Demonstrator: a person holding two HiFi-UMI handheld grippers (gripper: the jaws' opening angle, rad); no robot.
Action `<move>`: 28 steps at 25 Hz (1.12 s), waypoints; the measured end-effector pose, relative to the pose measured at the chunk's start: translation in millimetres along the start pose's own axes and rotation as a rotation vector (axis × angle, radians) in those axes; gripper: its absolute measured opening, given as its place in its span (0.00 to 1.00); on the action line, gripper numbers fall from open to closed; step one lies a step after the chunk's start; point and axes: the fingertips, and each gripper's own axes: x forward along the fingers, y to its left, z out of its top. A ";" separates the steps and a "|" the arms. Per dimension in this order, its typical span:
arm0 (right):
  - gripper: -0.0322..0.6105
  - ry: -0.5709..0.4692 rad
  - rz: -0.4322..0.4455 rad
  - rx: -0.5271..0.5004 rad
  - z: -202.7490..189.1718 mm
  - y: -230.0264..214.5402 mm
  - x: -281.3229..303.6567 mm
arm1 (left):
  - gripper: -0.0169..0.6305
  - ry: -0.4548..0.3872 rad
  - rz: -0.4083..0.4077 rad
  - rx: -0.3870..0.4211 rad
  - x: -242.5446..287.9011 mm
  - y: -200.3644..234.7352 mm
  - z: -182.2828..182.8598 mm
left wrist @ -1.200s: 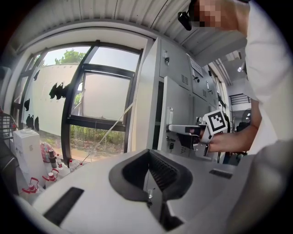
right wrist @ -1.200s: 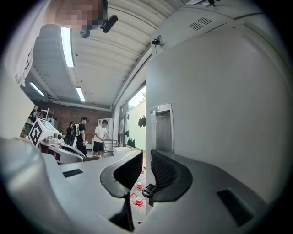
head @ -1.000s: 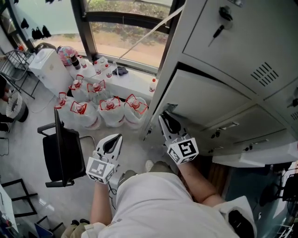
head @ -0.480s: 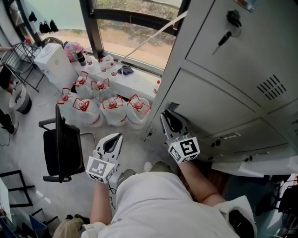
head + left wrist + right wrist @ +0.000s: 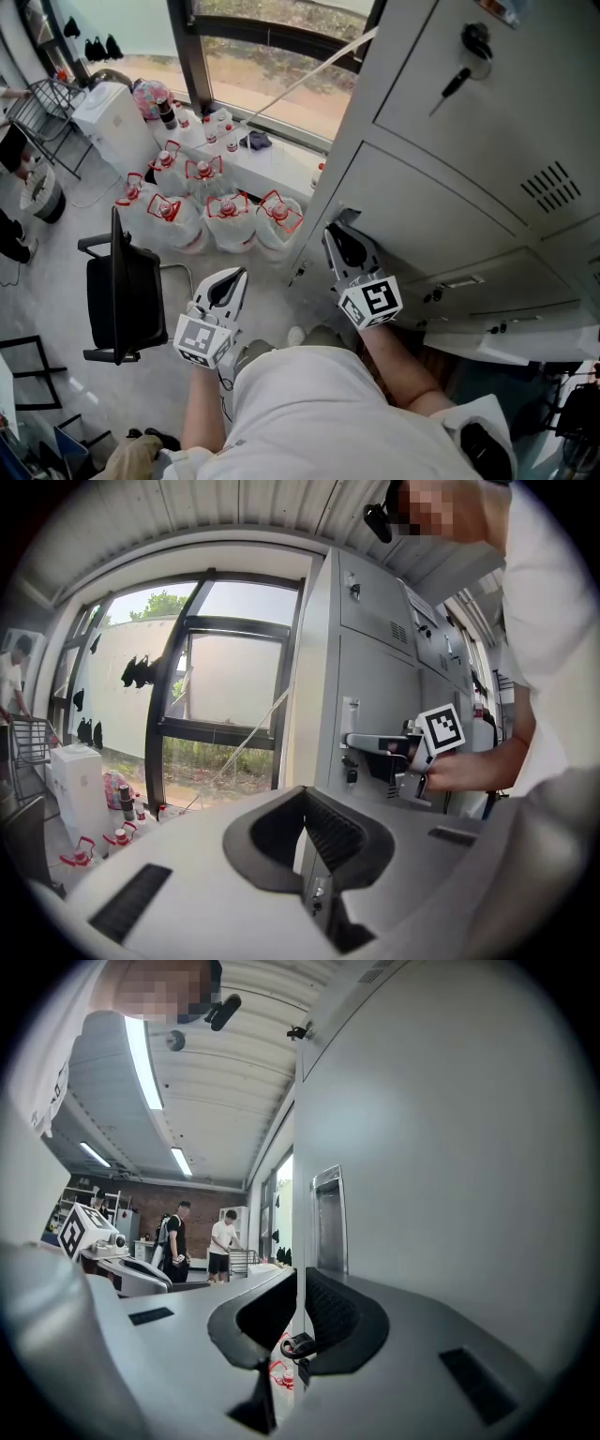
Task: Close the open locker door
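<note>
Right gripper was closing its jaws on the locker door edge; left gripper, jaws pressed together, hung apart.

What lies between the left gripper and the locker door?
Only bare floor, in the head view. The left gripper hangs clear of the locker door, whose edge stands between the closing jaws of the right gripper.
</note>
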 end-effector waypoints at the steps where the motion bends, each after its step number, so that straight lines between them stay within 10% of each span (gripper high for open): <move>1: 0.11 0.002 0.000 0.001 -0.2 0.2 0.2 | 0.03 -0.001 0.000 0.000 0.0 0.1 0.2; 28: 0.11 0.101 -0.143 0.059 -32.1 41.7 -79.0 | 0.03 0.031 -0.228 0.023 2.0 -41.7 -6.5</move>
